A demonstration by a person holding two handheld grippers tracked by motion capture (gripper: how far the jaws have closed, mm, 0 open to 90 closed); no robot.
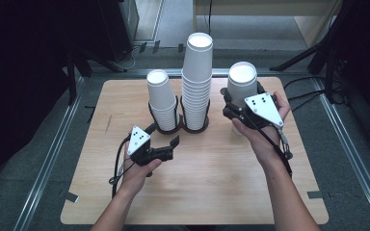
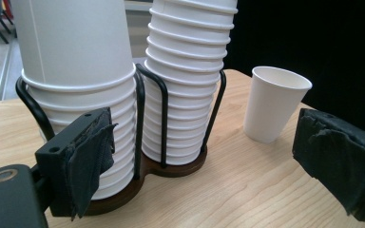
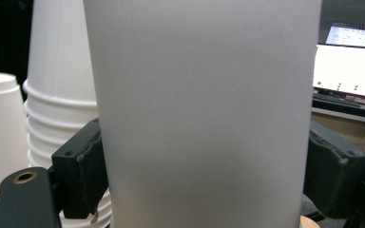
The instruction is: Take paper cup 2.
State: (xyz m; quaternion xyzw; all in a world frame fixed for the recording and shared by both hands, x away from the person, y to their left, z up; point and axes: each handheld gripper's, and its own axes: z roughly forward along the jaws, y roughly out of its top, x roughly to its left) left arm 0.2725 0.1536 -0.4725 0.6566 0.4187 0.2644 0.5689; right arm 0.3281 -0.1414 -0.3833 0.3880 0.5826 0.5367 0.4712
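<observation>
A dark wire holder (image 1: 180, 128) (image 2: 171, 168) at the table's middle holds two stacks of white paper cups: a short stack (image 1: 161, 98) (image 2: 76, 57) and a tall stack (image 1: 197, 77) (image 2: 185, 85). My right gripper (image 1: 243, 102) (image 3: 204, 180) is to the right of the holder and is shut on a single white cup (image 1: 242, 79) (image 3: 204, 95), a pad pressed on each side. My left gripper (image 1: 163, 135) (image 2: 195, 156) stands open in front of the holder with nothing between its pads. In the left gripper view a lone upright cup (image 2: 275, 104) stands on the table right of the holder.
The wooden table (image 1: 197, 192) has bare room in front of the holder and at its left. Dark stands and tripod legs (image 1: 318, 48) ring the table's far side. A lit monitor (image 3: 347, 64) shows behind the held cup.
</observation>
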